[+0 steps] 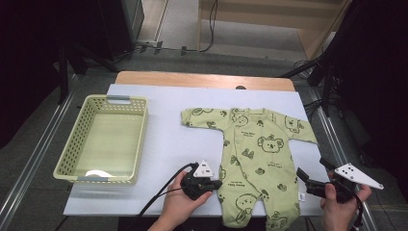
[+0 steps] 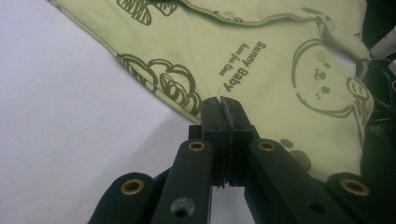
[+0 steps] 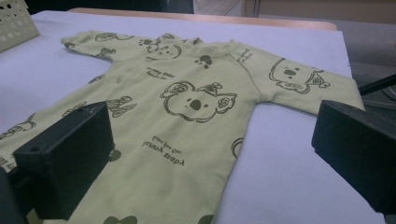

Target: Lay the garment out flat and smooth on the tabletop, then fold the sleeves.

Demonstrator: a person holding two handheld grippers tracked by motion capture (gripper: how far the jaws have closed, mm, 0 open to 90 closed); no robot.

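White table held an empty basket w/ baby suit beside it. Left gripper pinched suit's edge; right gripper gaped wide.

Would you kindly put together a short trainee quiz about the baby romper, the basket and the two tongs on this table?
1. True or false: the left tongs are shut at the edge of the green romper.
2. Which side of the romper does the basket stand on in the high view: A) left, B) right, C) on top of it?
3. How do the jaws of the right tongs stand?

Key
1. True: the pads meet at the romper's side edge; whether cloth is pinched cannot be told.
2. A.
3. Wide apart, with nothing between them, above the romper's lower right side.
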